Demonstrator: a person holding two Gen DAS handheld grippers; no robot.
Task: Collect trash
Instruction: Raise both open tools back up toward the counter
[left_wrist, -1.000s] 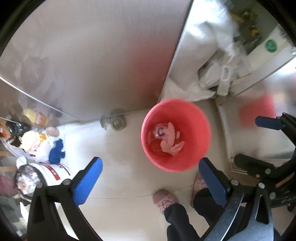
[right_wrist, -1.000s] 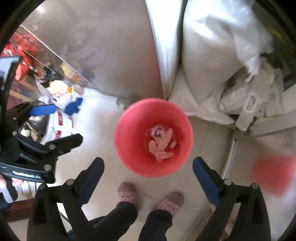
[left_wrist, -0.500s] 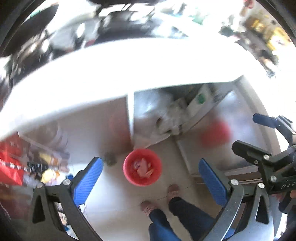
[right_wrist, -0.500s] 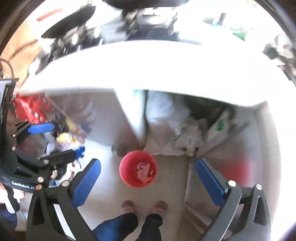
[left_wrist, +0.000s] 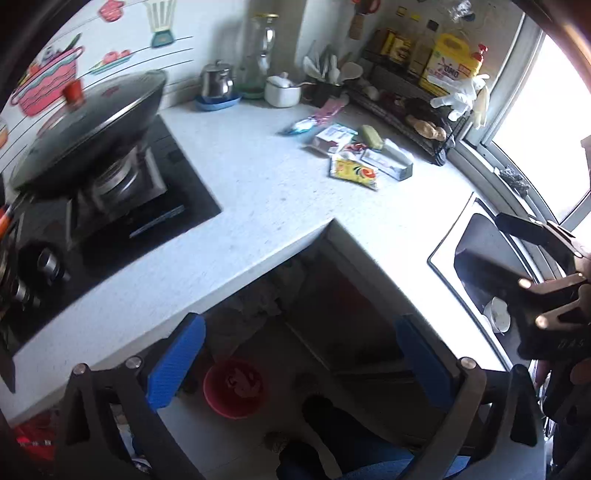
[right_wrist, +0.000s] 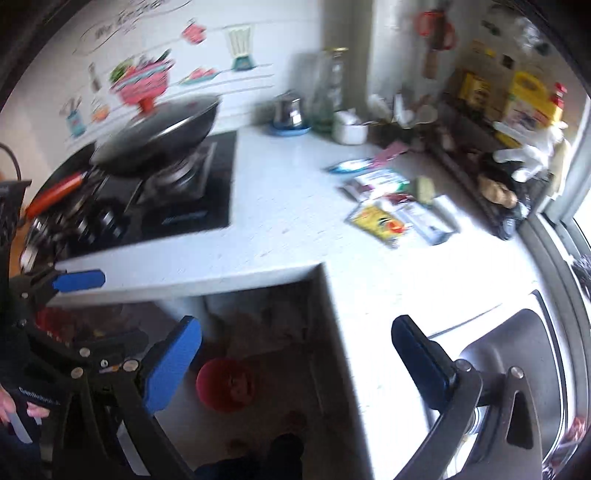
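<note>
On countertop (left_wrist: 258, 192), left to right: covered wok (left_wrist: 85, 125) sitting on hob, then litter cluster near back rack — blue-white wrapper (left_wrist: 301, 126), pale packet (left_wrist: 334, 134), yellow sachet (left_wrist: 354, 170), white carton (left_wrist: 391, 160). All flat, crumpled, lying touching or overlapping; likely light and slippery. Red bin (left_wrist: 234, 387) waiting on floor below counter corner, already holding pink scraps. Left gripper (left_wrist: 295, 365) hanging w/ jaws wide apart, carrying nothing. Right gripper (right_wrist: 295, 365) likewise spread fully, nothing between pads. Recommending: approaching yellow sachet first, as nearest counter edge; coming down on a raised crease, pinching one item at a time, avoiding dragging neighbours.
</note>
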